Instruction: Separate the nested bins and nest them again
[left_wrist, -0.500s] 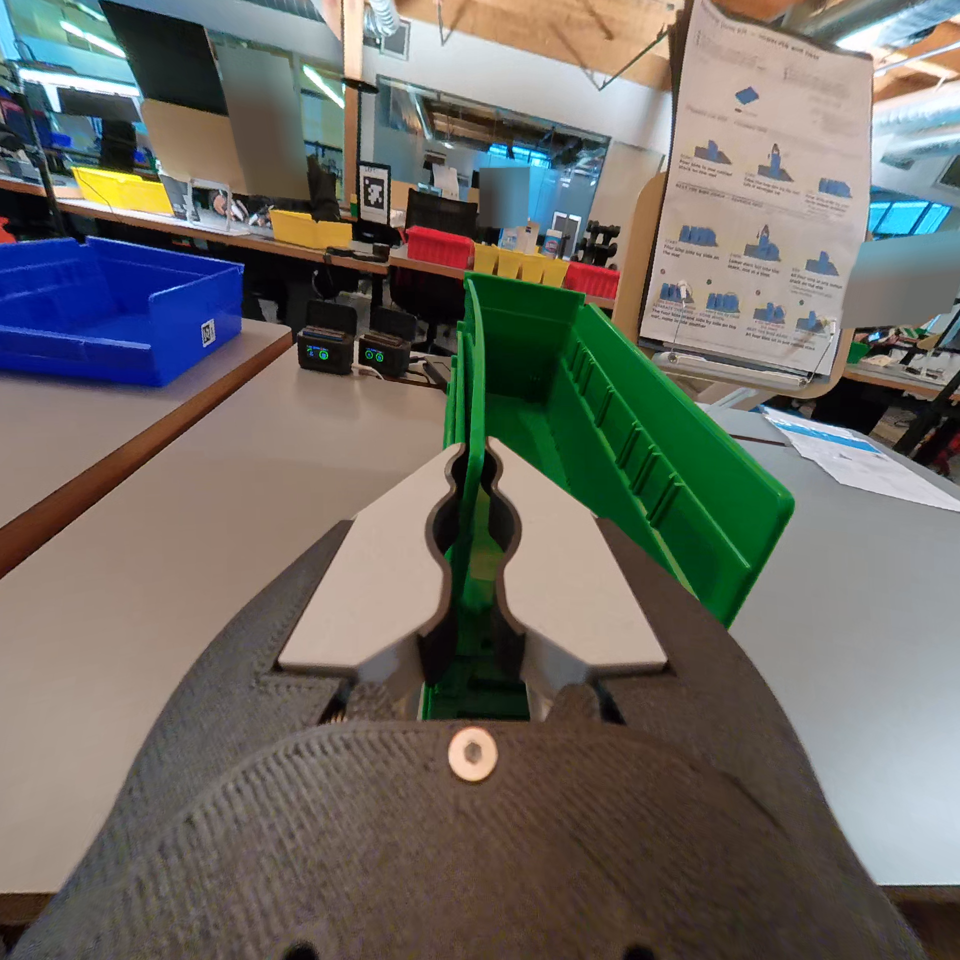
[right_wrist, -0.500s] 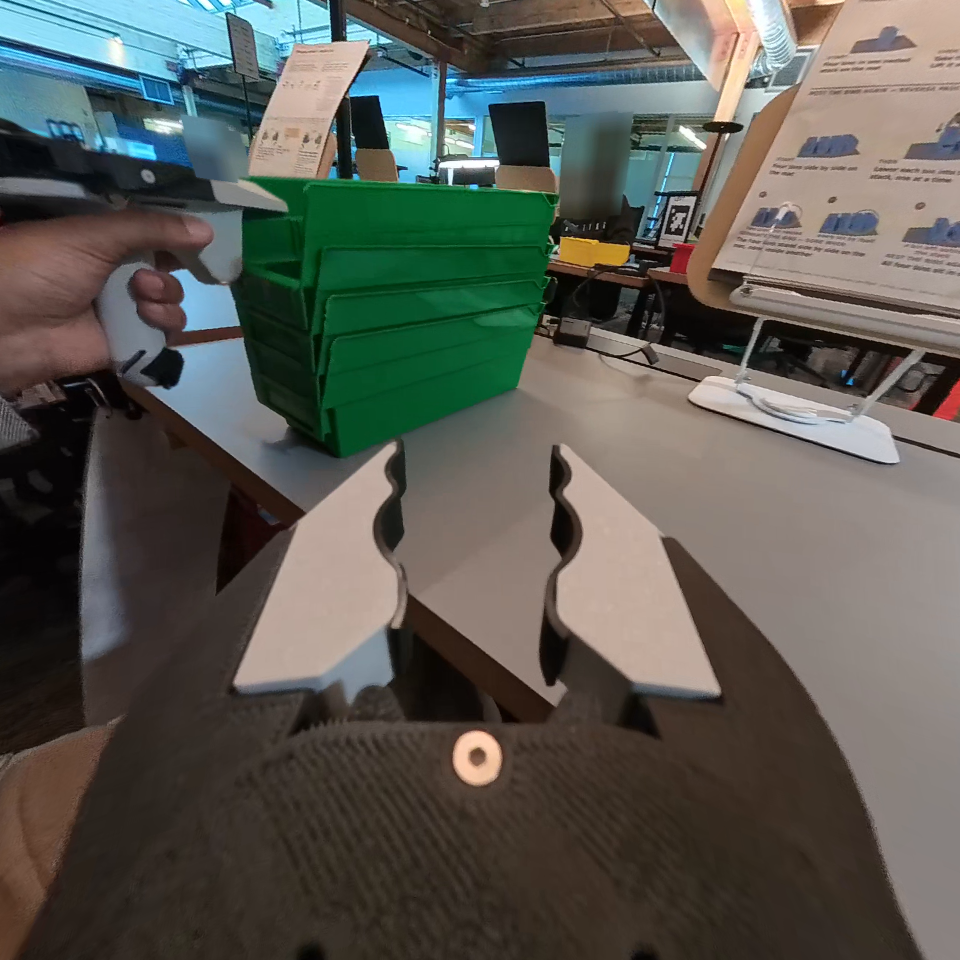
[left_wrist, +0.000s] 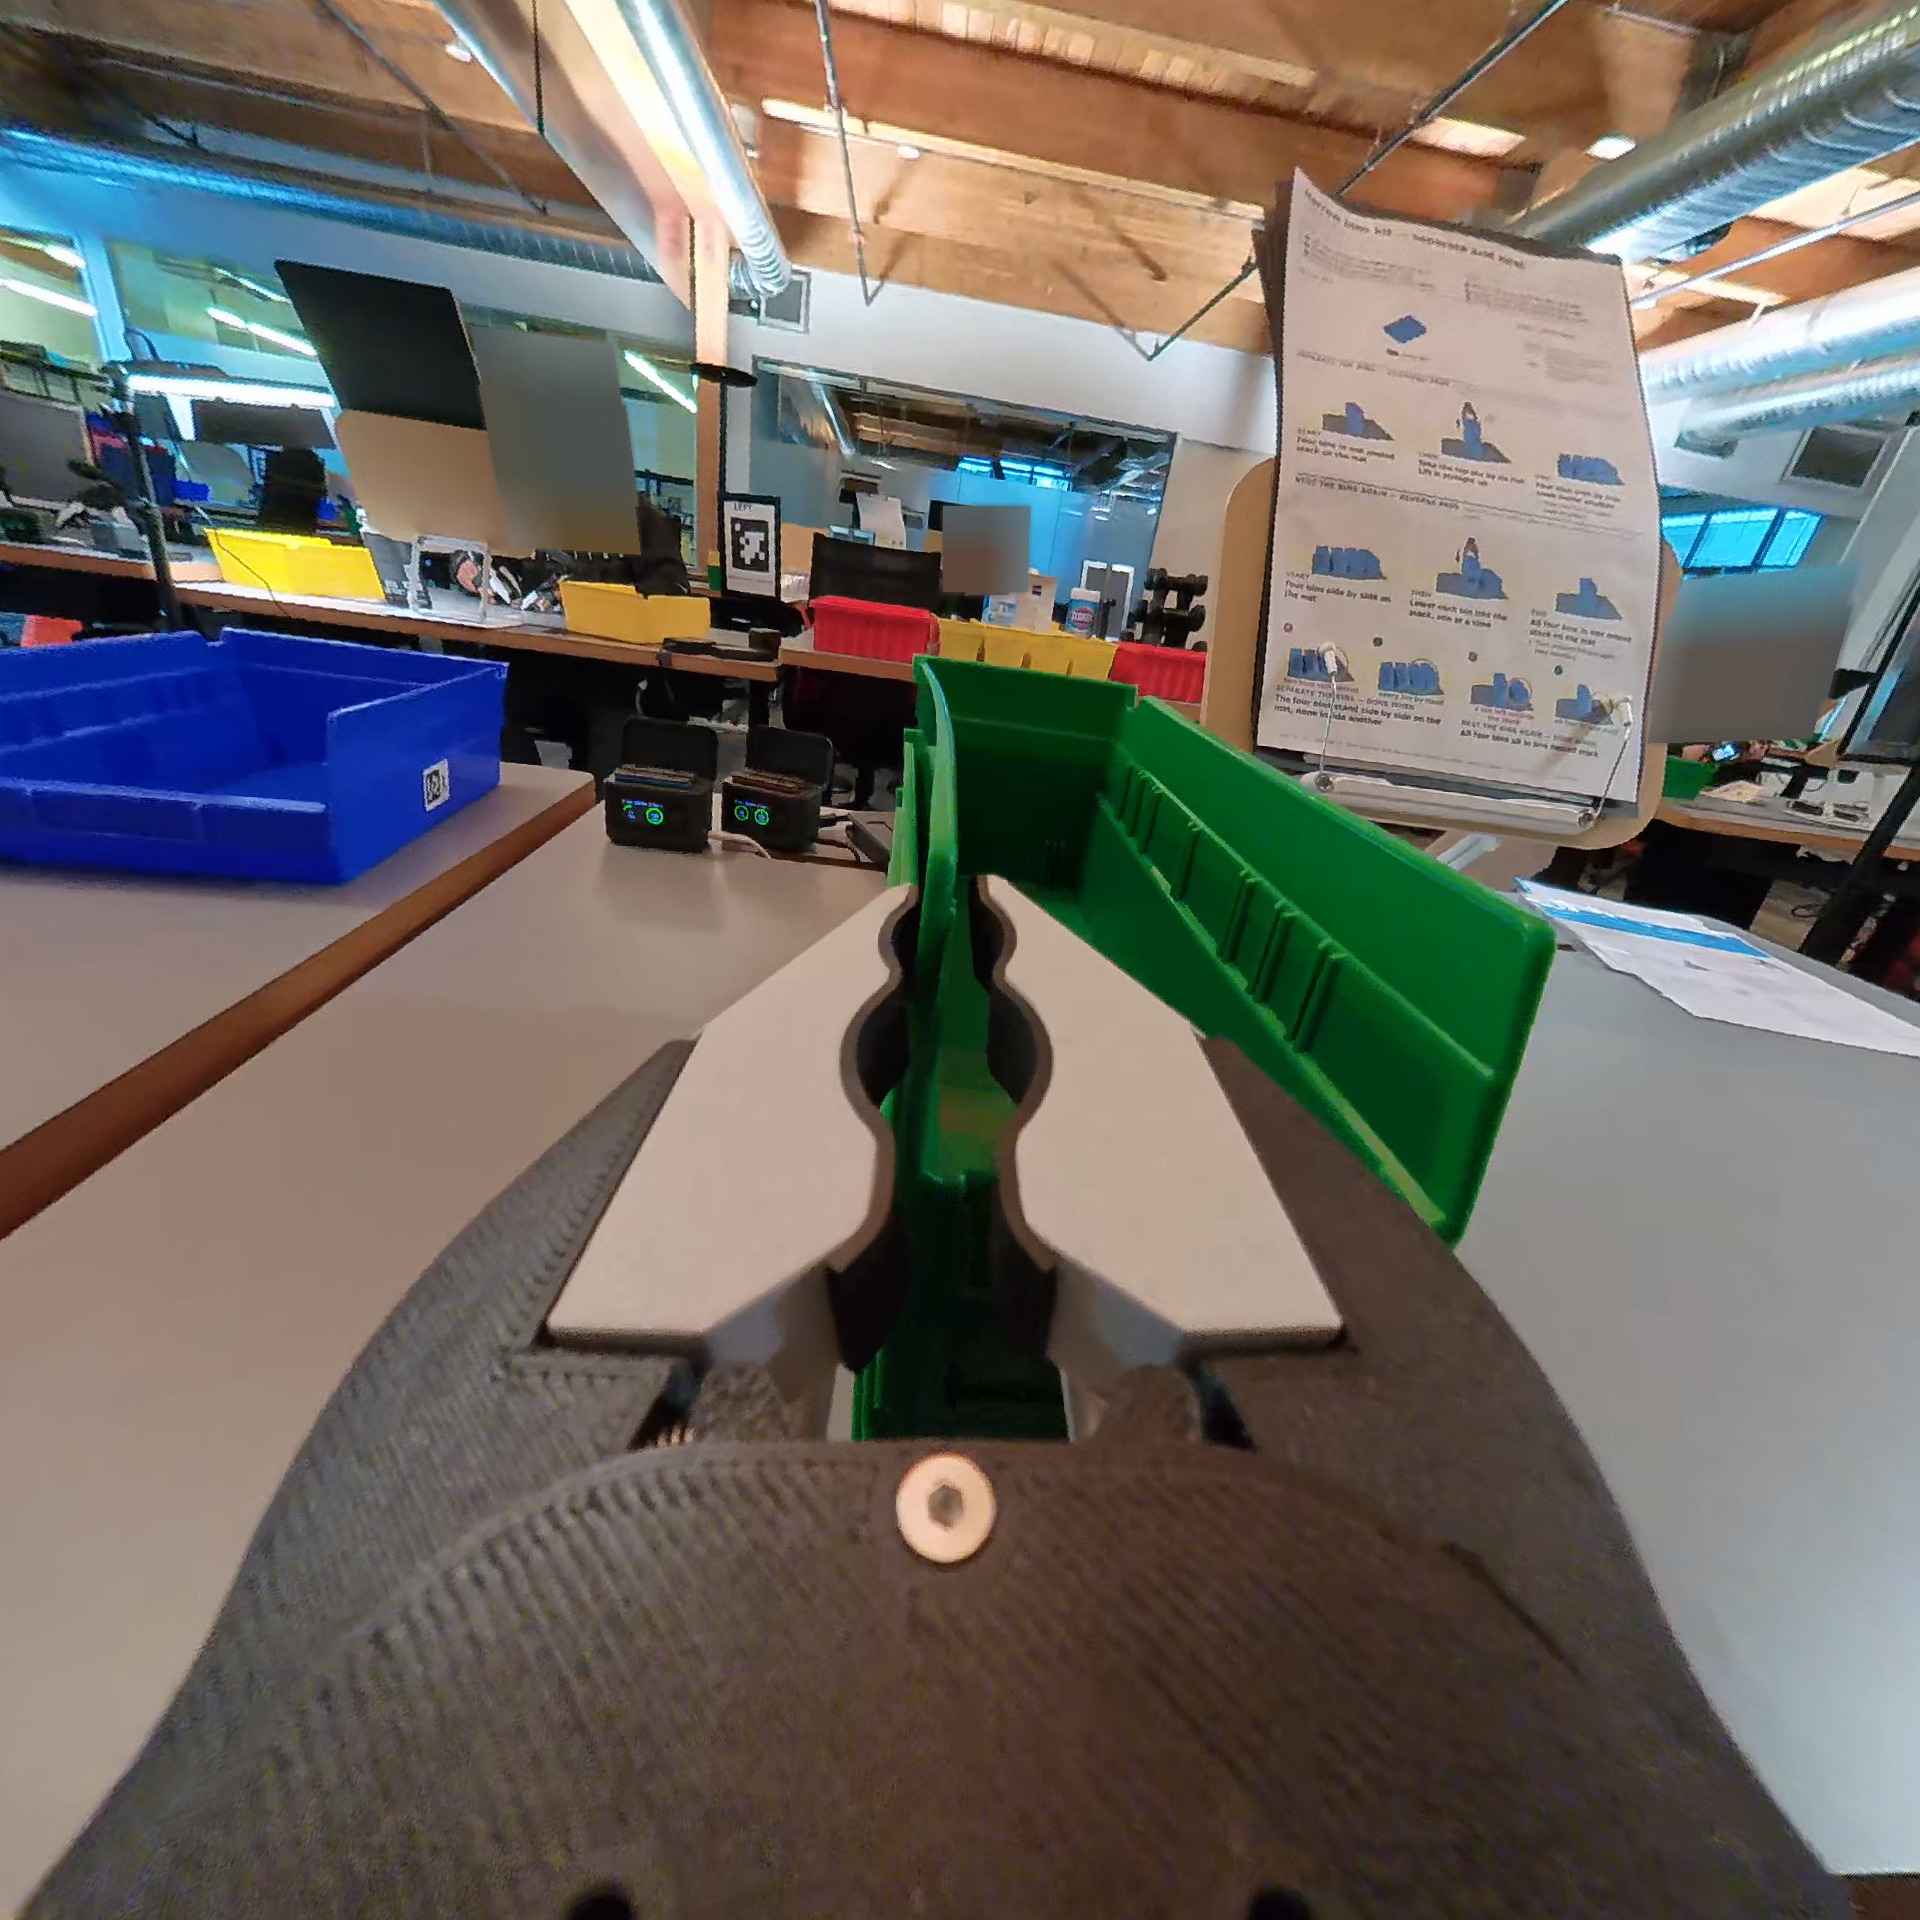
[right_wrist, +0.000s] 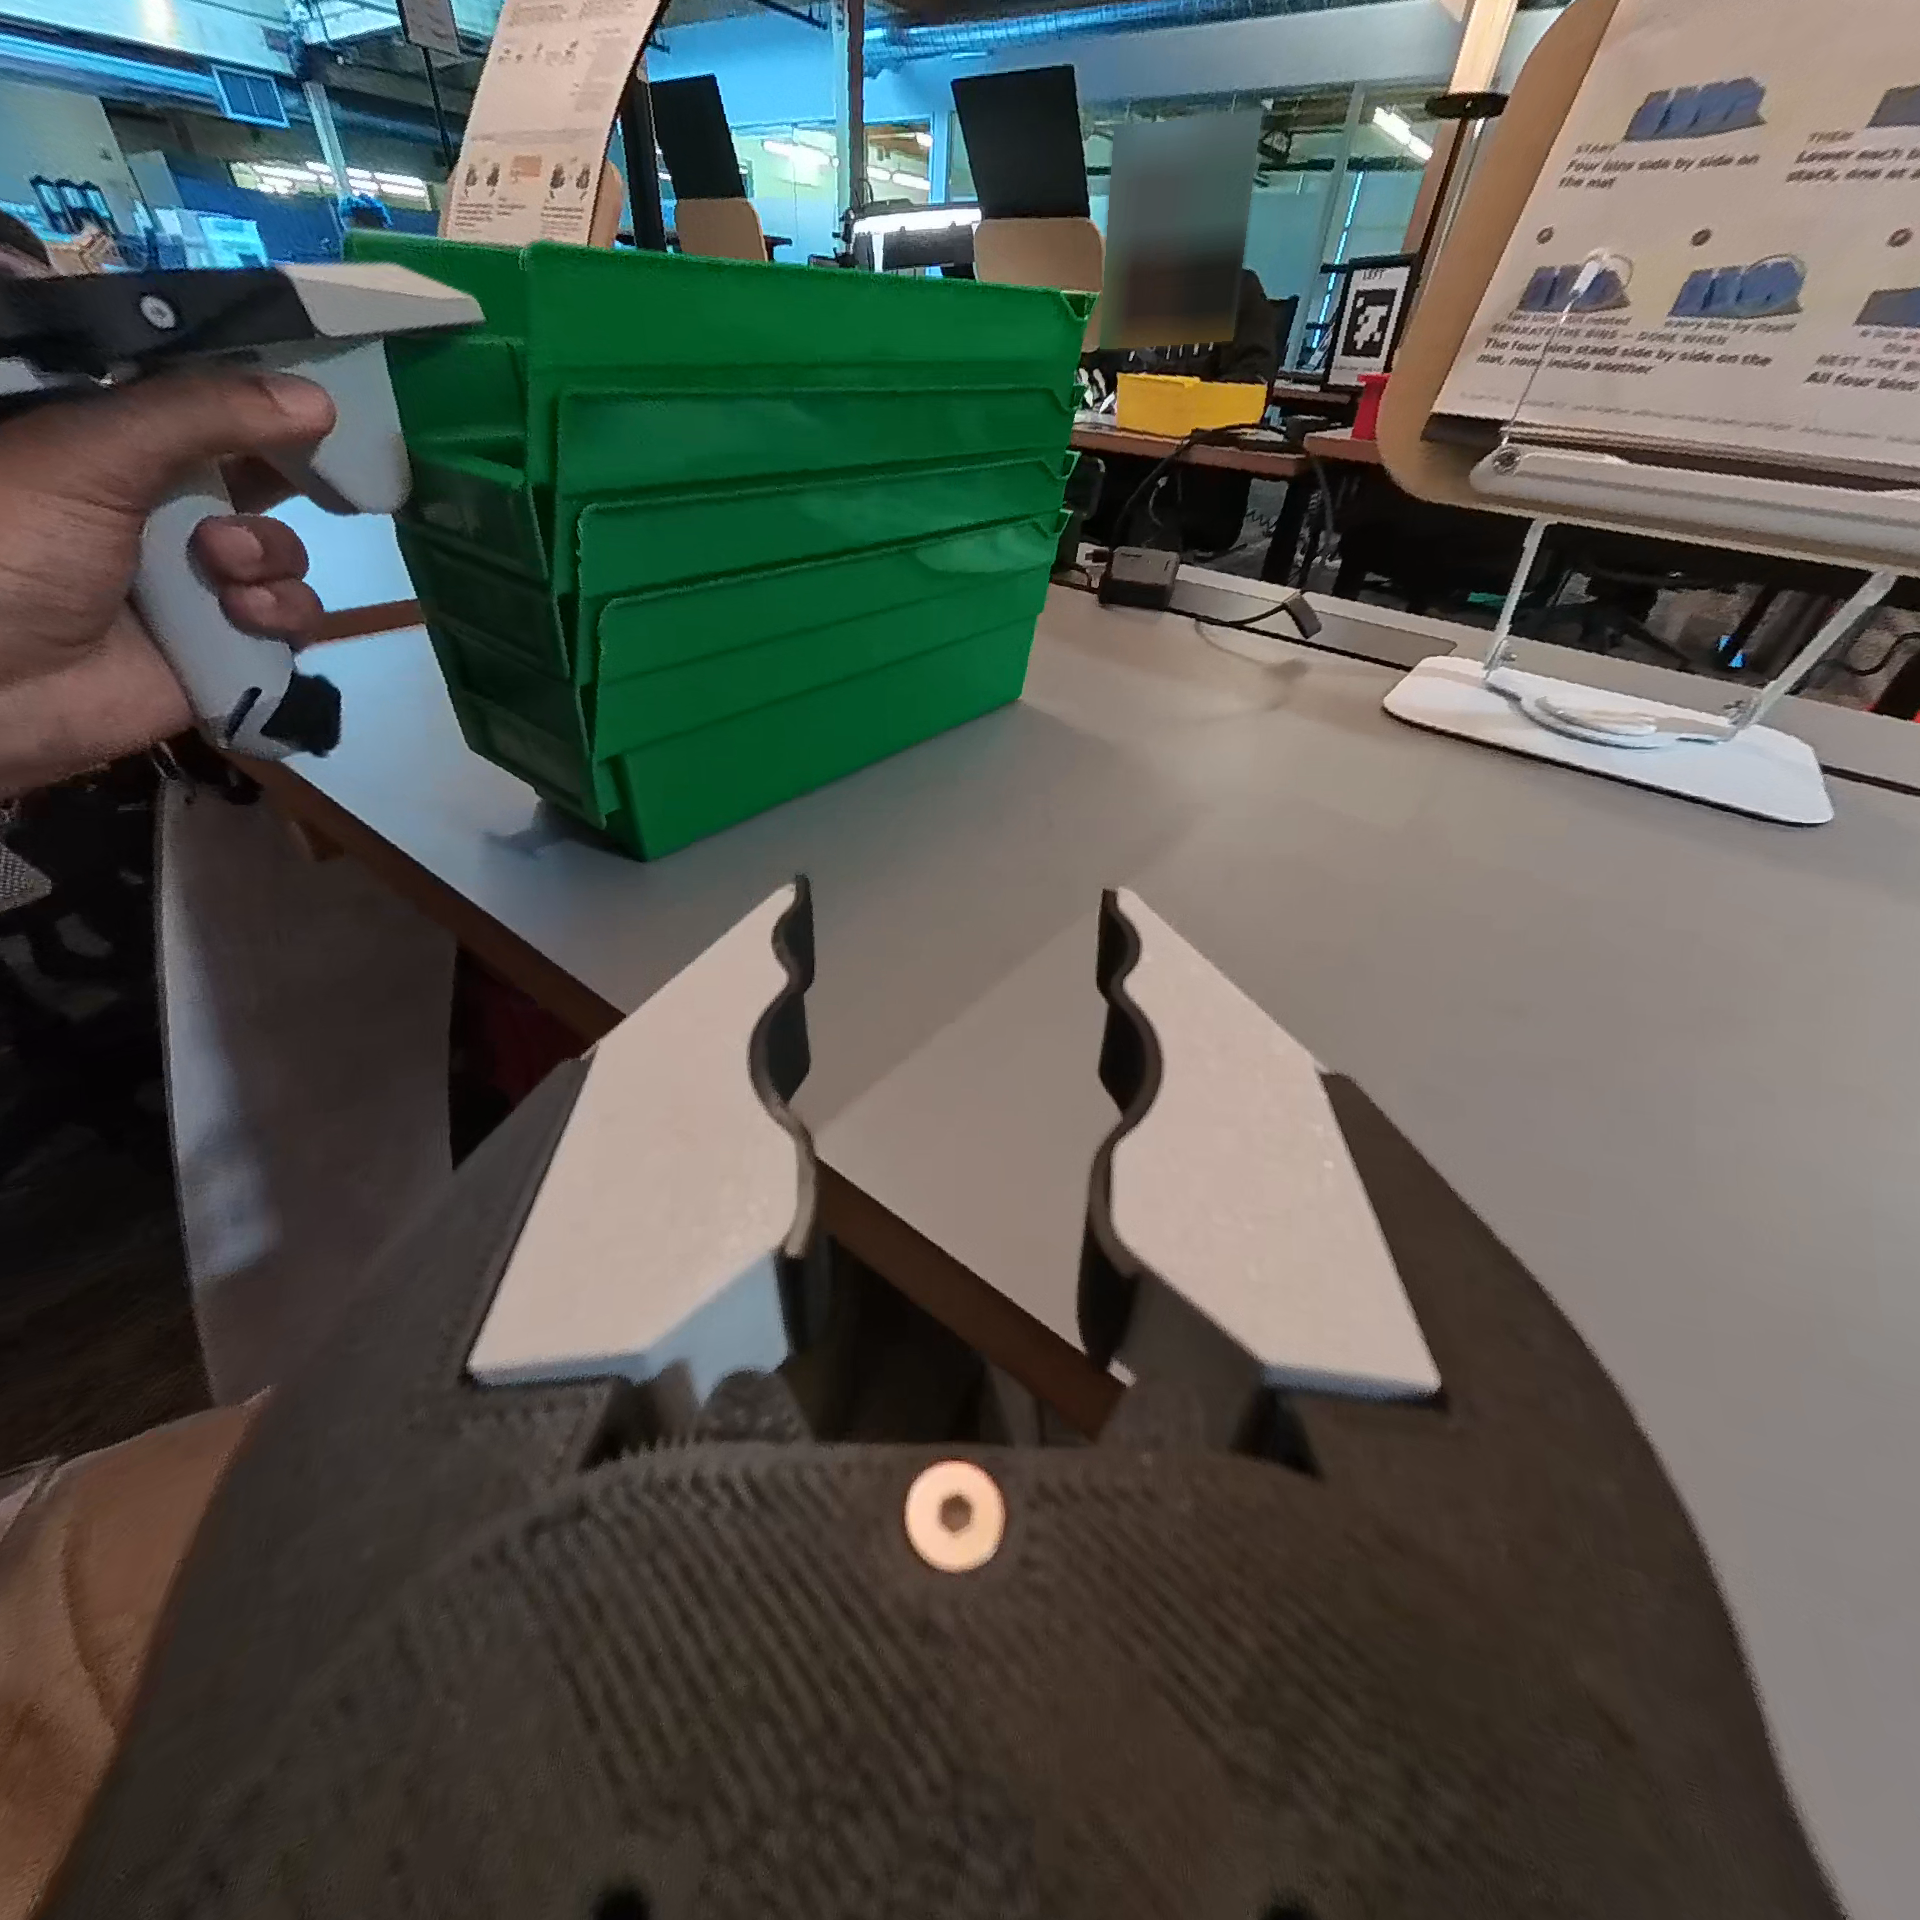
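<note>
A stack of several nested green bins (right_wrist: 790, 540) stands near the grey table's left front edge in the right wrist view. My left gripper (left_wrist: 951, 904) is shut on the near wall of the top green bin (left_wrist: 1247, 914), whose ribbed inside shows beyond the jaws. In the right wrist view the left gripper (right_wrist: 416, 312) shows at the stack's top left, held by a hand (right_wrist: 114, 540). The top bin sits tilted, raised slightly at the gripped side. My right gripper (right_wrist: 951, 914) is open and empty, low over the table edge, well short of the stack.
A blue bin (left_wrist: 239, 758) sits on the neighbouring table at the left. An instruction sheet on a stand (right_wrist: 1662, 416) is at the right; it also shows in the left wrist view (left_wrist: 1455, 499). Two small black devices (left_wrist: 717, 800) and loose papers (left_wrist: 1704, 956) lie behind.
The left wrist view has tipped upward, showing more ceiling. The right gripper has edged closer to the stack. Both gripper states are unchanged.
</note>
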